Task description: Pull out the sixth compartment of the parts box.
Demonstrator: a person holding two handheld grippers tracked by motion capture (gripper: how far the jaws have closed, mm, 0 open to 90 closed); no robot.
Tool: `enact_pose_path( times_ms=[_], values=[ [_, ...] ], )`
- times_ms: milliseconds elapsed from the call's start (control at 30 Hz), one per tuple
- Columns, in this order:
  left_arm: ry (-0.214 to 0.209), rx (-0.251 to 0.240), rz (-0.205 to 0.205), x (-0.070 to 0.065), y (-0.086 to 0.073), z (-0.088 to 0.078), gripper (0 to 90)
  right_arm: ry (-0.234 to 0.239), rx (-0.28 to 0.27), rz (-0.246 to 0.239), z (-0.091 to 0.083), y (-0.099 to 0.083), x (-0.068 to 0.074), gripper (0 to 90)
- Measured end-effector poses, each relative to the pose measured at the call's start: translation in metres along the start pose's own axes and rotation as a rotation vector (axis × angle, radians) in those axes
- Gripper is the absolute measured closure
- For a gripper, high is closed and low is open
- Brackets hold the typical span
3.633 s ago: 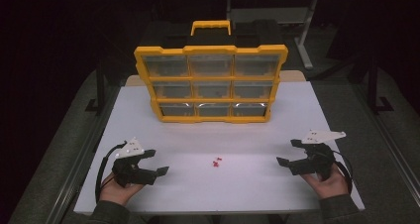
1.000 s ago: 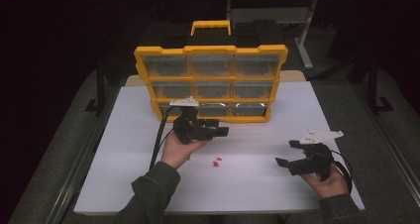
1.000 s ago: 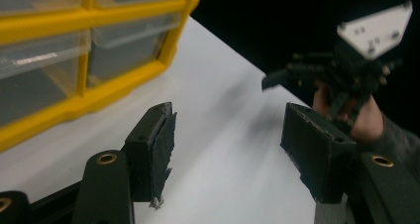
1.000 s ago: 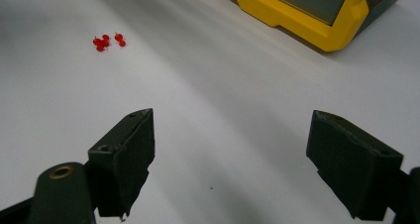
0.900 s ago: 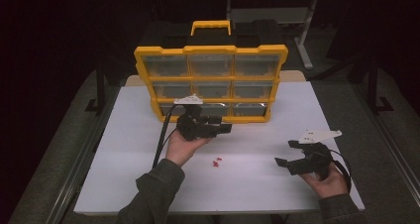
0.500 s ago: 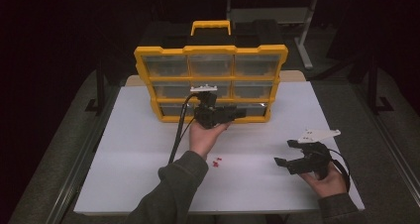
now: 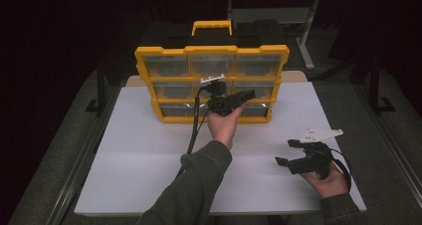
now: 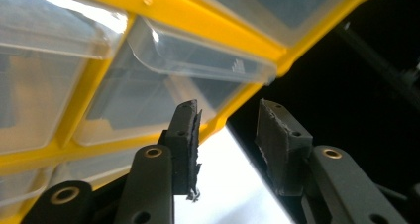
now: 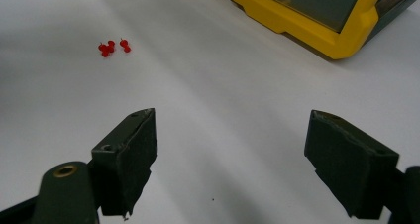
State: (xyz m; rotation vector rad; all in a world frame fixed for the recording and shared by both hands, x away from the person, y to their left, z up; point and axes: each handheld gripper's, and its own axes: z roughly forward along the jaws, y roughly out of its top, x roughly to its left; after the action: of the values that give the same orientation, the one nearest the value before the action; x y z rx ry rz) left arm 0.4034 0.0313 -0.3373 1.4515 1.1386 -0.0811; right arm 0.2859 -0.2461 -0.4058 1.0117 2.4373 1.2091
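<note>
Left claw [image 7: 248, 94] reached the clear drawer [image 8: 198, 60] (glossy plastic), narrowing, pinching nothing.

The organiser [image 7: 212, 80] stands upright at the table's [image 7: 124, 150] far edge. The left gripper [image 7: 245, 96] is before its lower right drawers. The pins [image 9: 112, 47] lie left of the right gripper [image 7: 288, 153].

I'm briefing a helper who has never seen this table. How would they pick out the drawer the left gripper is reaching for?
Start at the yellow organizer standing upright at the far edge of the white table, with three rows of clear drawers. Go to the bottom row and take the right-hand drawer. It is the one with the left gripper right at its front lip, its jaws apart and just closing, nothing gripped yet.
</note>
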Motion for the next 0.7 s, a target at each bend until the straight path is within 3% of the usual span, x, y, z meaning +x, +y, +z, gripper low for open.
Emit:
enact_pose_path(
  times_ms=[200,367,533,700],
  values=[
    [0.020,-0.037,0.020,-0.005,-0.002,0.007,63.4,-0.001,-0.007,0.001,-0.002,0.000,0.001,19.6],
    [0.027,-0.085,0.004,-0.009,-0.005,0.015,68.3,-0.005,-0.015,0.003,-0.004,-0.001,0.000,19.8],
    [0.027,-0.103,-0.037,-0.007,-0.005,0.019,73.7,0.002,-0.018,0.006,-0.004,-0.001,0.000,20.2],
    [0.028,-0.106,-0.047,-0.007,-0.006,0.020,74.8,0.001,-0.011,-0.006,-0.004,-0.002,0.000,21.6]
  ],
)
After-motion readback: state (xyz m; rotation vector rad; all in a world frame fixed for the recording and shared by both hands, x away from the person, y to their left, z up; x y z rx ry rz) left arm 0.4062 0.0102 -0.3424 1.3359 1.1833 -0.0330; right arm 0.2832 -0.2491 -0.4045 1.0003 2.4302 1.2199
